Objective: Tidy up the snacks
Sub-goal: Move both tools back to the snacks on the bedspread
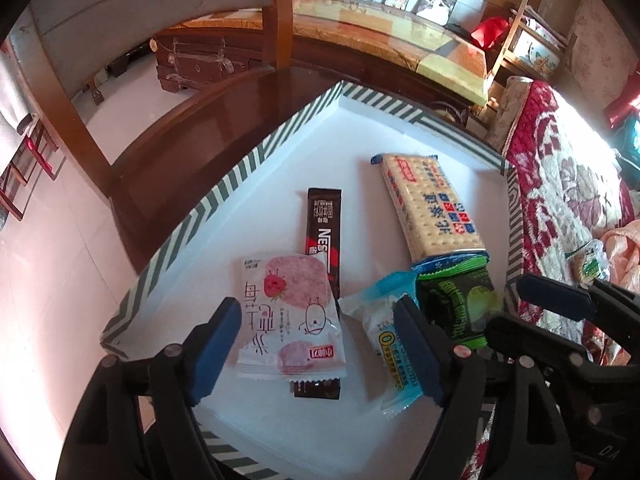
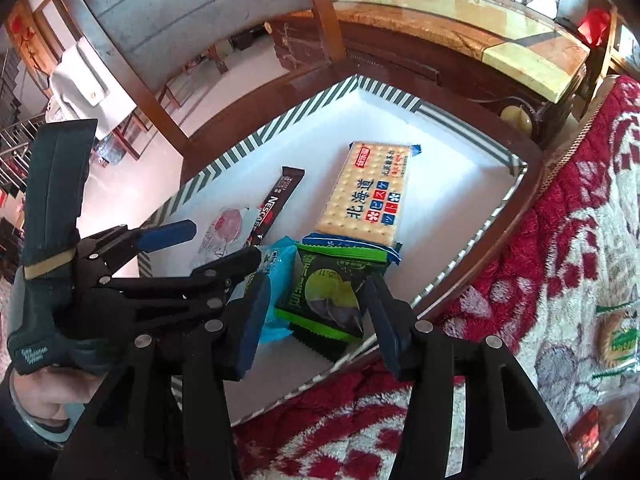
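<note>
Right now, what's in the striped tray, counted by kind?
In the striped tray:
Cracker pack: 1
Coffee stick: 1
Pink-and-white packet: 1
Blue-and-white packet: 1
Green-and-black packet: 1
Total: 5

More packets lie outside on the blanket, not counted.

Pale tiled floor (image 1: 48, 264), wooden chair (image 1: 276, 12), glossy long cabinet (image 1: 400, 28), red floral blanket (image 1: 560, 184)

Right gripper (image 2: 316, 320) jaws apart, straddling green snack packet (image 2: 332, 300) in striped tray (image 2: 224, 164). Cracker pack (image 2: 368, 192) behind it, blue packet (image 2: 280, 264) beside.
</note>
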